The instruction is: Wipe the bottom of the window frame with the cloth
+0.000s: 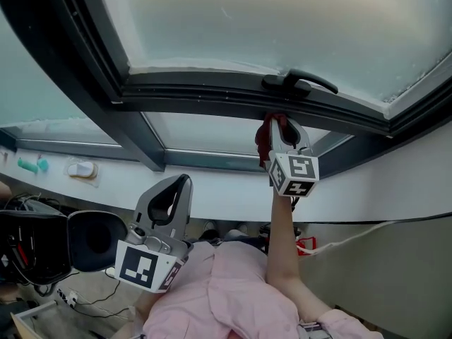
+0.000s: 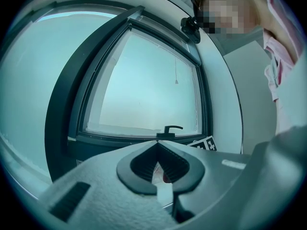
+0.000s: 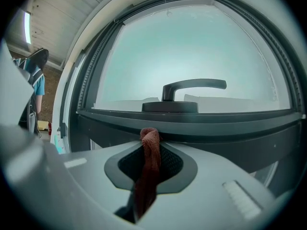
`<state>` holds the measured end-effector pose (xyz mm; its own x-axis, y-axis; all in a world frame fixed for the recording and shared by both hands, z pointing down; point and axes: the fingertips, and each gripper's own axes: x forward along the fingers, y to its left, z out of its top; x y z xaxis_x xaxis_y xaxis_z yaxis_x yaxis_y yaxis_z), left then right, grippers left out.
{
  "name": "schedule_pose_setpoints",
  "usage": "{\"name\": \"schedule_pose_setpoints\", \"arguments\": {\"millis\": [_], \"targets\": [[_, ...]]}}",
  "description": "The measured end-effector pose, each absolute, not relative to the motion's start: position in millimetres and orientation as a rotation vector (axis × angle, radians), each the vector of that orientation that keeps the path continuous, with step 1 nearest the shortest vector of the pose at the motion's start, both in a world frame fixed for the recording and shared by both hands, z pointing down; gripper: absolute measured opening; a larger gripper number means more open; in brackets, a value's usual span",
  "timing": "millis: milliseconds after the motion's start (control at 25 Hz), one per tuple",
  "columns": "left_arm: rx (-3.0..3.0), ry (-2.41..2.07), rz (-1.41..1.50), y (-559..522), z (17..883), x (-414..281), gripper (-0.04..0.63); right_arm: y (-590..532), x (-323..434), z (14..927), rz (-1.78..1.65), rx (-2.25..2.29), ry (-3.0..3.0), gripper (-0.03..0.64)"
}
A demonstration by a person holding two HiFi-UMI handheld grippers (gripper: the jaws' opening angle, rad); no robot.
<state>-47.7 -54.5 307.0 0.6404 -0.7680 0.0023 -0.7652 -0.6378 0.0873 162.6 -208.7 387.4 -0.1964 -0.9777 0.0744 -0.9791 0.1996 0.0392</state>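
Black chair (image 1: 92,240) at lower left. At the left edge above it, a teal item (image 1: 33,164) beside a white item (image 1: 82,169). White cable (image 1: 353,237) crosses lower right.

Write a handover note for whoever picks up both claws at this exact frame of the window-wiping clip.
Right claw: shut on the reddish cloth, raised to the bottom rail of the window frame, just below the handle.
Left claw: shut, empty, held low near the body.
Done: cloth is at the rail. The pictures do not show how much is wiped.
Left: run the cloth along the rail, probably both ways from the handle.
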Motion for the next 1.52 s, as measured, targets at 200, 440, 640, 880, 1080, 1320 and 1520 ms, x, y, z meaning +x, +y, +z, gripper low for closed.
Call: {"name": "schedule_pose_setpoints", "arguments": {"millis": [200, 440, 640, 880, 1080, 1320, 1520], "targets": [[2.762, -1.319, -0.046, -55.0, 304.2, -38.9, -0.002, -208.5, 170.2, 387.9, 0.041, 1.908, -2.378, 0.046], [2.760, -1.321, -0.057, -54.6, 303.0, -24.6, -0.002, -205.6, 196.0, 388.3, 0.042, 1.932, -2.346, 0.046], [2.770, -1.299, -0.063, -53.2, 301.5, -7.7, -0.002, -200.9, 222.4, 388.1, 0.047, 1.969, -2.317, 0.046], [2.783, -1.287, -0.063, -51.4, 301.1, 13.4, -0.002, -197.6, 242.4, 388.1, 0.040, 1.968, -2.315, 0.046], [2.787, -1.292, -0.065, -51.2, 299.5, 28.4, -0.002, -195.8, 250.6, 387.5, 0.028, 1.940, -2.332, 0.046], [2.786, -1.286, -0.069, -52.5, 300.8, 47.1, -0.002, -193.7, 265.6, 387.0, 0.016, 1.925, -2.339, 0.046], [2.784, -1.271, -0.068, -50.9, 302.2, 68.7, -0.003, -188.9, 282.8, 387.9, 0.021, 1.915, -2.342, 0.046]]}}
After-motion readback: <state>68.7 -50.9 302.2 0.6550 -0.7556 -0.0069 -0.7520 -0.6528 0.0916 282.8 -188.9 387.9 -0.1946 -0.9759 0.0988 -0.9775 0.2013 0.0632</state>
